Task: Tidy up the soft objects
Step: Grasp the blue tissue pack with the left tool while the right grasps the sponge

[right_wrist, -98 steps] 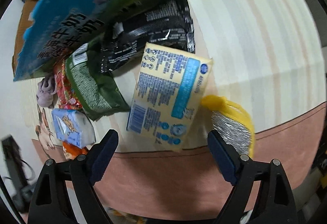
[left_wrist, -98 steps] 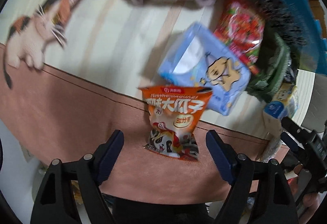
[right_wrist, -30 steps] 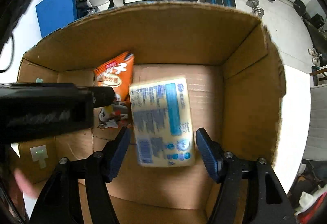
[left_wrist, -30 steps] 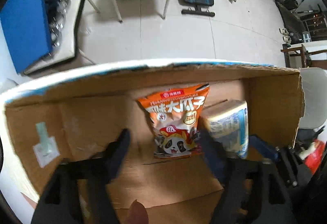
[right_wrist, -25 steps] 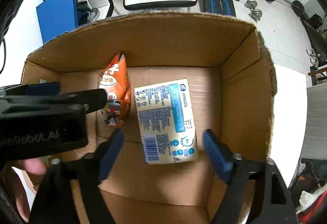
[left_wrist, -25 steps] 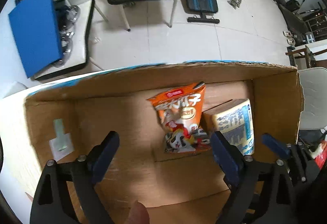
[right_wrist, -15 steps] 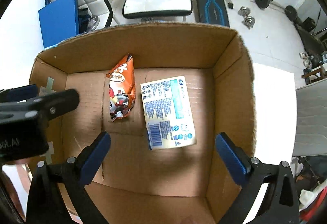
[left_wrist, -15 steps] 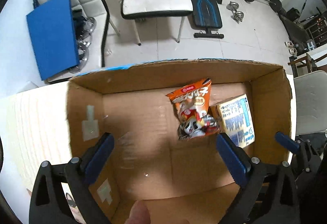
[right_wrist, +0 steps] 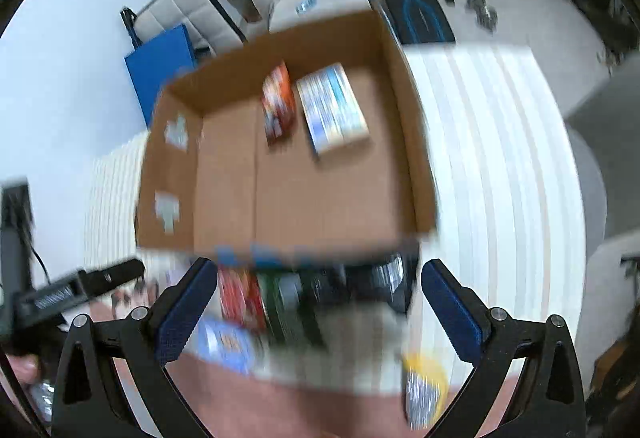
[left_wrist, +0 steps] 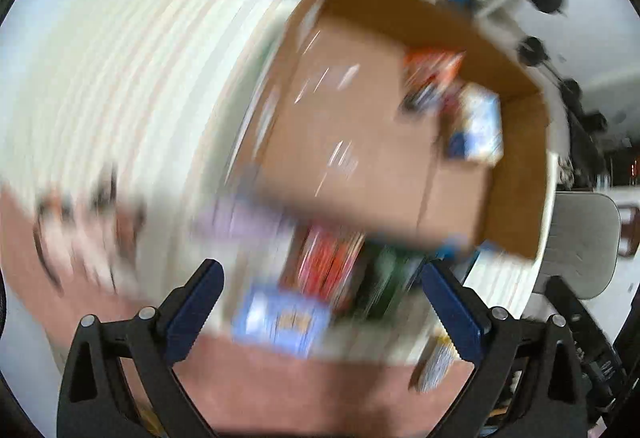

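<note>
both our left gripper (left_wrist: 320, 312) and right gripper (right_wrist: 318, 312) hang spread and empty above the packets (right_wrist: 280, 308) beside the cardboard box (right_wrist: 324, 194); two packs already lie inside, so next we pick another.

Brown cardboard box (right_wrist: 320, 190), orange snack bag (right_wrist: 277, 103), cream/blue pack (right_wrist: 334, 107), white-striped tablecloth (right_wrist: 496, 166)

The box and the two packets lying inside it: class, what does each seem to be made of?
Box: plain brown cardboard, matte, with fold creases. Orange packet: probably printed plastic film, slightly glossy. Cream and blue pack: likely soft printed plastic wrap; blur leaves its finish uncertain.
</note>
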Demonstrator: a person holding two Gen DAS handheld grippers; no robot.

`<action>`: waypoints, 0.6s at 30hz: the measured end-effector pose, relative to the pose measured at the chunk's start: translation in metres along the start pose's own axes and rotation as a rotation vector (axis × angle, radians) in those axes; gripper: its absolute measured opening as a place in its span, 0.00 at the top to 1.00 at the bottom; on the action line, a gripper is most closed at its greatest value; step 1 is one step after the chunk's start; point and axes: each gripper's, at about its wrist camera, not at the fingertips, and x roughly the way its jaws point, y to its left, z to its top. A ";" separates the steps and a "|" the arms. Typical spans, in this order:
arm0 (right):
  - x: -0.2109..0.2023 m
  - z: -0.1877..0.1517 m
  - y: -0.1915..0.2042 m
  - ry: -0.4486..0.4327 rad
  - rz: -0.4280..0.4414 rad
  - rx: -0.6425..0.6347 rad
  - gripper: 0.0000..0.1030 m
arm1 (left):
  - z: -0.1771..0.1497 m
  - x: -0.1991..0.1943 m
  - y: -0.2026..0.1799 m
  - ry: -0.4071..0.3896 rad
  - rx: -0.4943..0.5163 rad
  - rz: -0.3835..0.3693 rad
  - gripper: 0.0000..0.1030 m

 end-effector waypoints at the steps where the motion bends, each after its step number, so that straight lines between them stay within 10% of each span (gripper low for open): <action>1: 0.003 -0.016 -0.008 0.018 -0.008 0.002 0.00 | -0.021 0.017 0.015 0.046 -0.039 -0.004 0.01; 10: 0.054 -0.108 -0.051 0.177 -0.074 0.018 0.01 | -0.084 0.129 0.022 0.153 0.004 0.252 0.01; 18: 0.055 -0.128 -0.069 0.180 -0.121 0.003 0.01 | -0.101 0.112 0.076 0.191 -0.025 0.347 0.01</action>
